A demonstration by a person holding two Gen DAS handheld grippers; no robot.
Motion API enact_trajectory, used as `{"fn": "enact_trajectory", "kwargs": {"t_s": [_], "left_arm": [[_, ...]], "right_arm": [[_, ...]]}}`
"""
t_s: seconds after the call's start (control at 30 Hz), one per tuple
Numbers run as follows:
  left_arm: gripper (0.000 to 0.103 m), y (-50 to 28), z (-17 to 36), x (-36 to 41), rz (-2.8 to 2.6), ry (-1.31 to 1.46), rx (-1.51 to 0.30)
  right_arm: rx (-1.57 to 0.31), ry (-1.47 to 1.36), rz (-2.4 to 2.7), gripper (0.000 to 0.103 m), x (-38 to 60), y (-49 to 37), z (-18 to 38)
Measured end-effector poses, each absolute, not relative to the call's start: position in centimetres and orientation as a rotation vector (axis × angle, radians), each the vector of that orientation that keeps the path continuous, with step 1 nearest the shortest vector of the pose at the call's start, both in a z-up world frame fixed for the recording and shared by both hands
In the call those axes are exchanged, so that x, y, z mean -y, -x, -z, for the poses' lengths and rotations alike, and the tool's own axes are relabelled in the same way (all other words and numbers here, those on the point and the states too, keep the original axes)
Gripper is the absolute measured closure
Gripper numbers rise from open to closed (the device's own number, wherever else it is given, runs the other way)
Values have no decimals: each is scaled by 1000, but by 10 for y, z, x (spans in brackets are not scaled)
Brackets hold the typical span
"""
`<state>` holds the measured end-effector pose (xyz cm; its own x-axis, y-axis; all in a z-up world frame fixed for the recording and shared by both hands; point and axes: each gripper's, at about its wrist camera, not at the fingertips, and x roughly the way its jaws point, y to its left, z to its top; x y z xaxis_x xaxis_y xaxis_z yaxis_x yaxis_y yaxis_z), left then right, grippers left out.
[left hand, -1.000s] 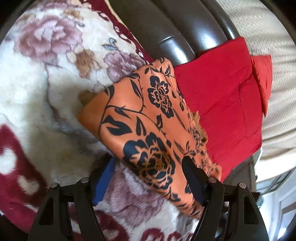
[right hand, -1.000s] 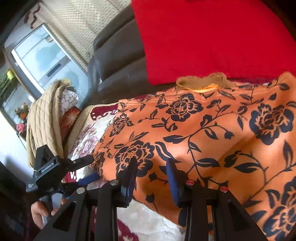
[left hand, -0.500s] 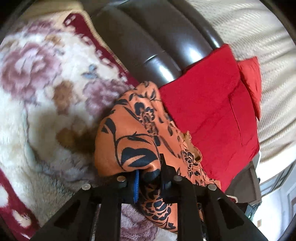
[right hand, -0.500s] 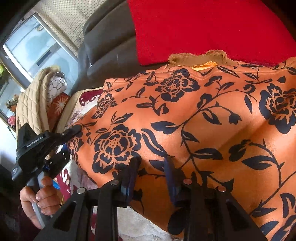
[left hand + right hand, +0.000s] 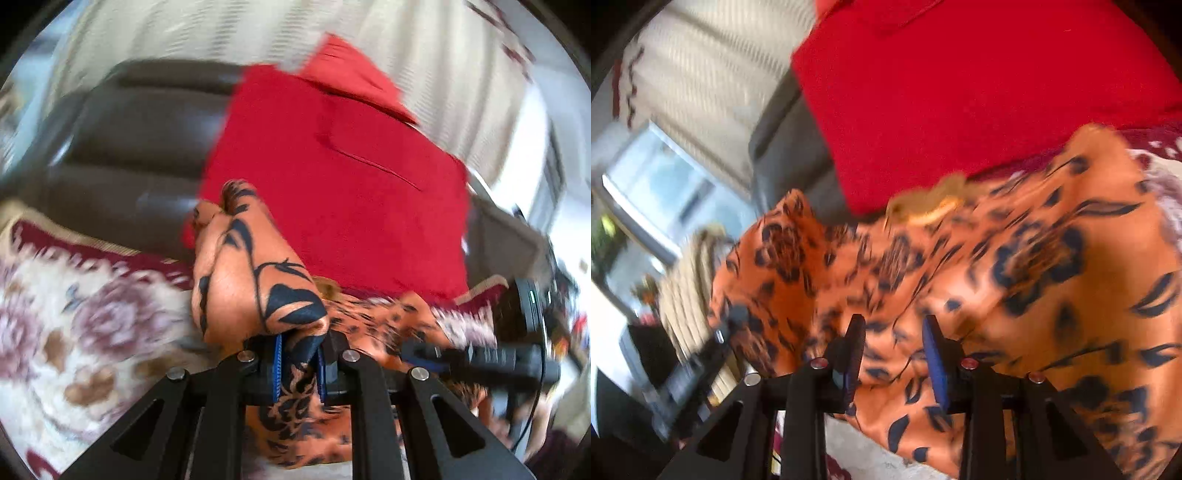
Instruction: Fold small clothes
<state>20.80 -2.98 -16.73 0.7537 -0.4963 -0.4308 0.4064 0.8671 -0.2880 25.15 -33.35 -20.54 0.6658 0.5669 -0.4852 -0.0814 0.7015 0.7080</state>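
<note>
Red cushion (image 5: 332,192) fills the back against the dark sofa (image 5: 140,147). Orange floral garment (image 5: 1015,280) sprawls over the flowery blanket (image 5: 74,325) in front of it. I've got my left gripper (image 5: 299,363) clamped on a bunched corner; right gripper (image 5: 894,354) sits apart over the cloth, gripping nothing.

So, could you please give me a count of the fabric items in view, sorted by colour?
Orange with dark floral print: 1, the orange garment, pinched by the left hand-held gripper.
Red: 1, the red cloth on the dark sofa.
Cream and maroon floral: 1, the blanket.
Total: 3. The right hand-held gripper is open.
</note>
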Motion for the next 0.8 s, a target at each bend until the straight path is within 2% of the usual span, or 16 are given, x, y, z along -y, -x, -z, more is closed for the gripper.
{"fn": "enact_trajectory", "kwargs": {"t_s": [0.1,0.27,0.3,0.33,0.37,0.4,0.43,0.47,0.63,0.8], "left_arm": [[89,-198,172,79,570,23,-538],[83,-203,214,137,623,-174,-752],[77,-204,217,139,633,-186,-772],[73,-202,215,137,652,-186,-772],[62,-200,209,131,694,-162,-763],[49,-198,201,121,741,-121,-751],[42,-195,195,114,765,-93,-739],[31,-193,188,101,786,-59,-714],[30,-194,168,42,780,47,-636],[30,-222,181,-2,635,180,-723]], "right_arm": [[-761,-817,-391,67,356,-249,214],[-780,-988,-370,67,382,-252,234],[-779,-1007,-374,67,384,-252,235],[-774,-1017,-382,61,385,-253,236],[-767,-1025,-393,46,385,-253,234],[-751,-1034,-416,41,384,-252,232],[-745,-1027,-421,37,383,-253,227],[-745,-1018,-423,36,383,-255,225],[-808,-985,-441,35,366,-265,227],[-867,-991,-461,34,344,-279,233]]}}
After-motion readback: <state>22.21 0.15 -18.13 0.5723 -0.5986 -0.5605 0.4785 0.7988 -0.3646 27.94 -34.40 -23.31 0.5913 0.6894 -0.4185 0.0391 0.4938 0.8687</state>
